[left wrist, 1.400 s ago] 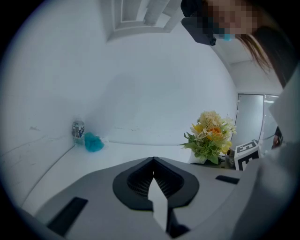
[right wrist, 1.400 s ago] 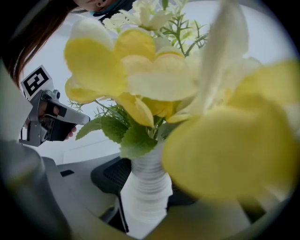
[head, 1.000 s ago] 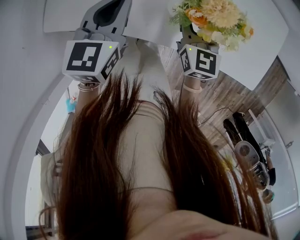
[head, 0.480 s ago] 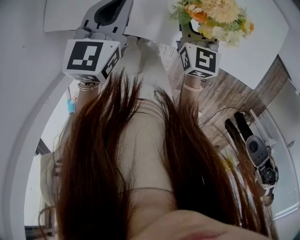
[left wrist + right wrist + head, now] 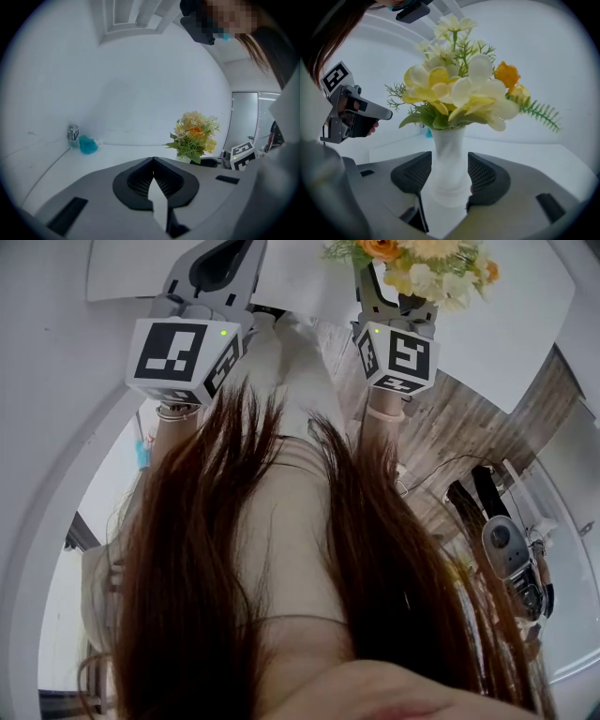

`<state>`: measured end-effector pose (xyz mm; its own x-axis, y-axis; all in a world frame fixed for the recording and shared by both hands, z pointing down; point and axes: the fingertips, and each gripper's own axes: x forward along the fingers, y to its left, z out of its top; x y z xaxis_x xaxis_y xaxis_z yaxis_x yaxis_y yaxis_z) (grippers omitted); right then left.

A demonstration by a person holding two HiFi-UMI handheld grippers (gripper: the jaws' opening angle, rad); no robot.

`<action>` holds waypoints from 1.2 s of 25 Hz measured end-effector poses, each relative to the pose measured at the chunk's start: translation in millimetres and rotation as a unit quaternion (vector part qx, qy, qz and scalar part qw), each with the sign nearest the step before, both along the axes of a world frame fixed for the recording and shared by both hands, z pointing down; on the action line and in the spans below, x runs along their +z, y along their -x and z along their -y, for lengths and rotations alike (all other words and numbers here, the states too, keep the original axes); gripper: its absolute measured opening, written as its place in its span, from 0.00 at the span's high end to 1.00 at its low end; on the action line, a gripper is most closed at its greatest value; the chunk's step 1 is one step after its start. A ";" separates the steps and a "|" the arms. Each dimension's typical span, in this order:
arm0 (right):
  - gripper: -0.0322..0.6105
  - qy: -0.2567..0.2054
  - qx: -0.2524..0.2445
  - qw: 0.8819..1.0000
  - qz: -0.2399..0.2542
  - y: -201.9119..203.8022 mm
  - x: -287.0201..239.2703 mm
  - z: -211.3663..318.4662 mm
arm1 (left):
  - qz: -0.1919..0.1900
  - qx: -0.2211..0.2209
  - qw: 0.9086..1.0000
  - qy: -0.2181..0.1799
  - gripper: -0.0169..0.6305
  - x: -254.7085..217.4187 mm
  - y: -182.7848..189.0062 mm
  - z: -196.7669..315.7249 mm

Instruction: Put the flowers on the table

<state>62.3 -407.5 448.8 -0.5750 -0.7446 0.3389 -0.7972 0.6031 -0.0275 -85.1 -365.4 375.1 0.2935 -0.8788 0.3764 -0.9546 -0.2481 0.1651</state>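
Your right tongs (image 5: 449, 174): clamped on the frosted white vase (image 5: 449, 150), which stands upright and carries the yellow, white and orange flowers (image 5: 457, 91). Your left tongs (image 5: 153, 176): pressed together, nothing between them, near the bouquet. White surface (image 5: 117, 152): bottle (image 5: 72, 133) and blue tuft (image 5: 88, 145) at its far corner.
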 end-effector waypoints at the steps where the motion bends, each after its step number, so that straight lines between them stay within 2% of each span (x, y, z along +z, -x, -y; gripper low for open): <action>1: 0.55 0.003 -0.001 1.000 0.001 -1.8 1.2 -1.5 | 0.001 -0.001 1.000 -0.001 0.97 -0.5 -1.5 -1.4; 13: 0.56 0.026 -0.013 1.000 0.009 -16.8 7.1 -33.8 | 0.009 0.001 1.000 -0.003 0.97 -6.2 -24.3 -27.2; 30: 0.59 0.002 0.042 0.999 0.002 -24.4 -22.8 -92.7 | 0.004 0.040 0.999 -0.030 0.97 -36.9 -18.4 -88.0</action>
